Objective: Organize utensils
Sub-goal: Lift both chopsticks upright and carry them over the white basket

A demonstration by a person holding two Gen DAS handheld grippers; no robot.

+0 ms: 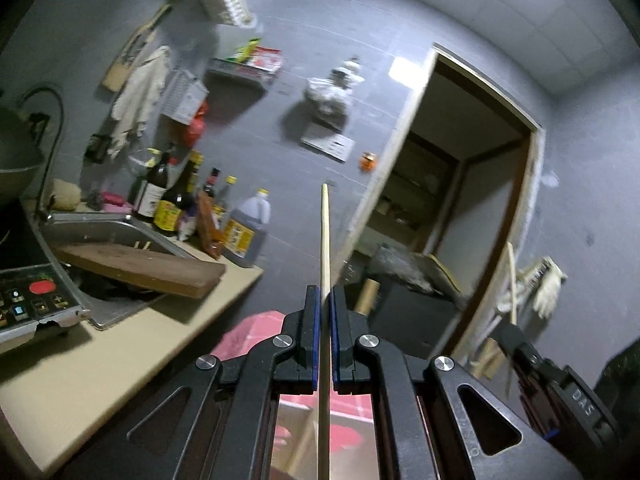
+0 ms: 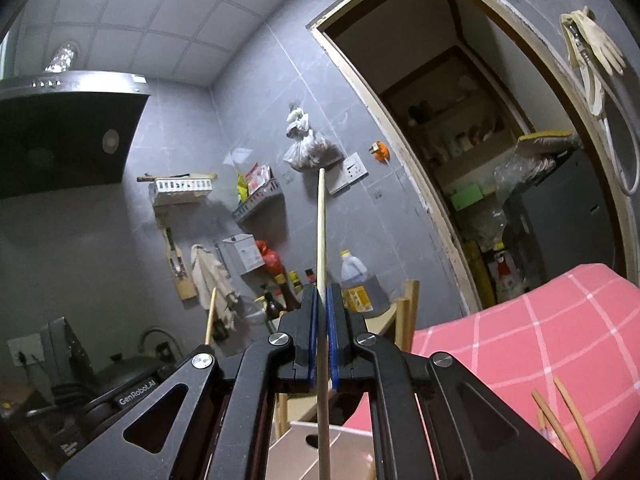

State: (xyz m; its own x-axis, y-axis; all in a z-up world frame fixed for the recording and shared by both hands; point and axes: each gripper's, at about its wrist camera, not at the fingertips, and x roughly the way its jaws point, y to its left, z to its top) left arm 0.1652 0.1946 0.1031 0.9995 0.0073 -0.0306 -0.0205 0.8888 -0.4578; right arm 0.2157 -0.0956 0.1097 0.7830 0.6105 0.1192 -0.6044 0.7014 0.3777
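Observation:
My left gripper (image 1: 324, 292) is shut on a pale wooden chopstick (image 1: 325, 236) that runs straight forward between its blue pads and sticks out well past the tips. My right gripper (image 2: 322, 290) is likewise shut on a second wooden chopstick (image 2: 320, 232), pointing up and forward toward the tiled wall. Both are held in the air above a pink checked cloth (image 2: 520, 344). The left gripper's body (image 2: 132, 394) shows at the lower left of the right wrist view, its chopstick tip (image 2: 210, 316) rising above it. Several more chopsticks (image 2: 568, 420) lie at the lower right.
A counter (image 1: 132, 340) on the left carries a steel sink (image 1: 116, 236) with a wooden board (image 1: 140, 270), several sauce bottles (image 1: 168, 200) and a jug (image 1: 248, 232). Wall racks (image 2: 260, 200), a range hood (image 2: 68, 128) and an open doorway (image 2: 472, 160) lie ahead.

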